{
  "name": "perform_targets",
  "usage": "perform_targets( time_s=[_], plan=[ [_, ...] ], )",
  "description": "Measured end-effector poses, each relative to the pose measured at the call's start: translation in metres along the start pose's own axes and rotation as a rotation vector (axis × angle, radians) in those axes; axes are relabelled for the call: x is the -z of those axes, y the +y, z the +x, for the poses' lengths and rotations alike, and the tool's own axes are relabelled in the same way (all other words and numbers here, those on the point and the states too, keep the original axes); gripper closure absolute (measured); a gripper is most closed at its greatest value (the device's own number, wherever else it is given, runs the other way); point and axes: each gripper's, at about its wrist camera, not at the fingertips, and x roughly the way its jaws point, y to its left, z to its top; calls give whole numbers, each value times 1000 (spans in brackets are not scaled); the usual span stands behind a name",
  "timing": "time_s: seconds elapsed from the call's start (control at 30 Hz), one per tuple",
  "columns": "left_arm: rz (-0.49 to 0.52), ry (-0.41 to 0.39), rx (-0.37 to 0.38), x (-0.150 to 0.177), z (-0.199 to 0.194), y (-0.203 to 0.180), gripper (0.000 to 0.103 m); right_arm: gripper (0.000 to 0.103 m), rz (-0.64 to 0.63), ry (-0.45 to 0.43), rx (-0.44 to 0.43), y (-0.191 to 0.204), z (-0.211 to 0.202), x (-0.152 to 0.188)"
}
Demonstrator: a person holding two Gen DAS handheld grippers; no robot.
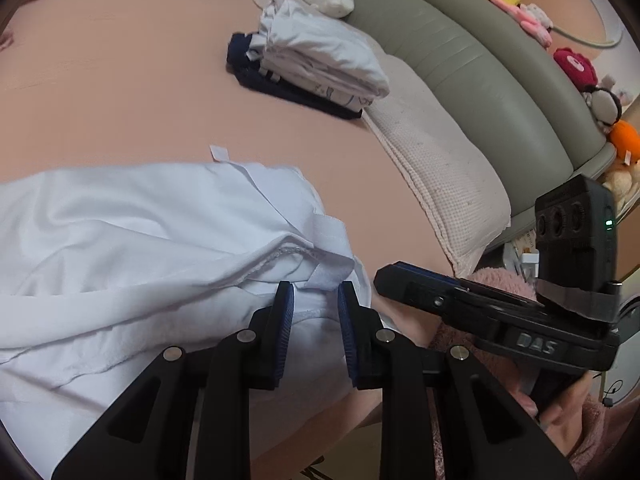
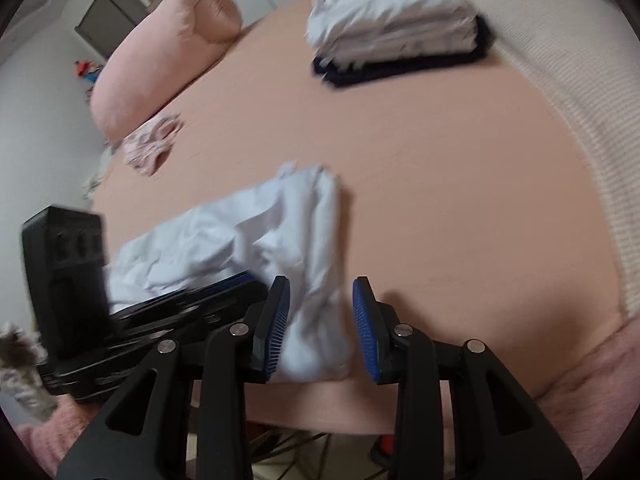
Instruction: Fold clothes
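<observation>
A white garment (image 1: 152, 248) lies rumpled on the pink bed (image 1: 120, 92) near its front edge; it also shows in the right wrist view (image 2: 256, 236). My left gripper (image 1: 315, 294) is open, its blue pads either side of the garment's collar edge. My right gripper (image 2: 321, 292) is open, straddling the garment's near end (image 2: 320, 344). The right gripper also shows in the left wrist view (image 1: 500, 312); the left one shows in the right wrist view (image 2: 120, 320). A stack of folded clothes (image 1: 316, 64), white on navy, sits further back (image 2: 396, 24).
A grey-green padded headboard (image 1: 480, 80) with plush toys (image 1: 576, 64) runs along the right, with a cream waffle blanket (image 1: 440, 176) below it. A pink pillow (image 2: 160, 56) and a small pink patterned cloth (image 2: 150, 146) lie at the far left. The bed edge (image 2: 320, 420) is just below the grippers.
</observation>
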Motion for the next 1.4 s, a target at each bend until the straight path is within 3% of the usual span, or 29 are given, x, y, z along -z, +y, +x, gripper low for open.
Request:
perform_targets(
  time_s=[0.17, 0.23, 0.27, 0.4, 0.47, 0.63, 0.7, 0.8, 0.93, 0.97, 1.17, 1.33, 1.4],
  plan=[
    [18, -50, -104, 1, -54, 12, 78, 66, -155, -17, -20, 31, -2, 3],
    [15, -80, -173, 2, -82, 21, 78, 75, -200, 1, 6, 40, 6, 3],
    [0, -110, -240, 4, -103, 31, 78, 86, -190, 23, 3, 39, 12, 2],
    [-104, -191, -567, 11, -179, 86, 78, 88, -96, 36, -52, 22, 11, -6],
    [-155, -191, -658, 14, -202, 112, 78, 88, -55, 32, -59, 13, 7, -8],
    [-215, -193, -657, 12, -222, 144, 75, 87, -30, 57, -41, 8, 3, -7],
    [-215, -156, -653, 8, -215, 152, 66, 87, -57, 54, -18, 15, 1, -9],
    [-220, -101, -660, 10, -206, 157, 66, 87, -126, 100, 25, 26, 12, -10],
    [-235, -53, -693, 24, -202, 154, 82, 90, -173, 122, 112, 31, 19, -3],
    [-239, -41, -701, 27, -201, 153, 83, 95, -182, 125, 133, 31, 20, -1],
    [-265, 11, -736, 48, -203, 146, 84, 98, -238, 77, 271, 35, 3, 7],
    [-268, 14, -710, 59, -207, 141, 84, 96, -162, 78, 128, 27, -10, 7],
    [-269, 10, -701, 61, -207, 141, 83, 86, -169, 61, 120, 31, -11, 4]
  ],
)
